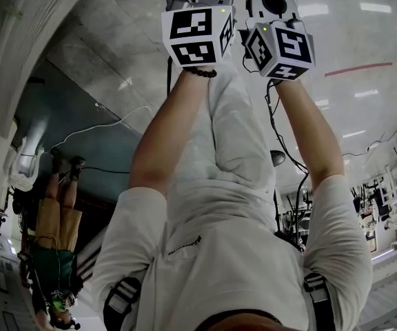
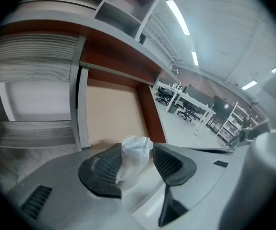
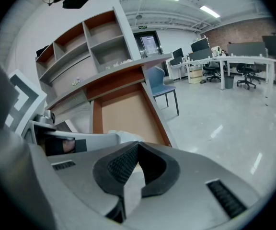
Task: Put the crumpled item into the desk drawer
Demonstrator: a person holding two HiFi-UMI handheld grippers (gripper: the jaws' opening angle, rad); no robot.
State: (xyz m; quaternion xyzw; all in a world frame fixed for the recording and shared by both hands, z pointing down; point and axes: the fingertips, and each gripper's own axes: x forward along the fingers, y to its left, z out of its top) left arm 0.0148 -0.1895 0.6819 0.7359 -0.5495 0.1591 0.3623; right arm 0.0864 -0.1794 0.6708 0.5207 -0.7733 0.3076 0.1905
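The crumpled item (image 2: 135, 145) could cling to the ribbed pad and ride away with the left gripper (image 2: 138, 158). It could also fall short of the open drawer (image 2: 114, 114), since it seems to hang near the drawer's near edge. That gripper is released: the item sits loose between its wide jaws, leaning on the left pad and clear of the right, while the right gripper (image 3: 137, 145) is clenched on nothing.
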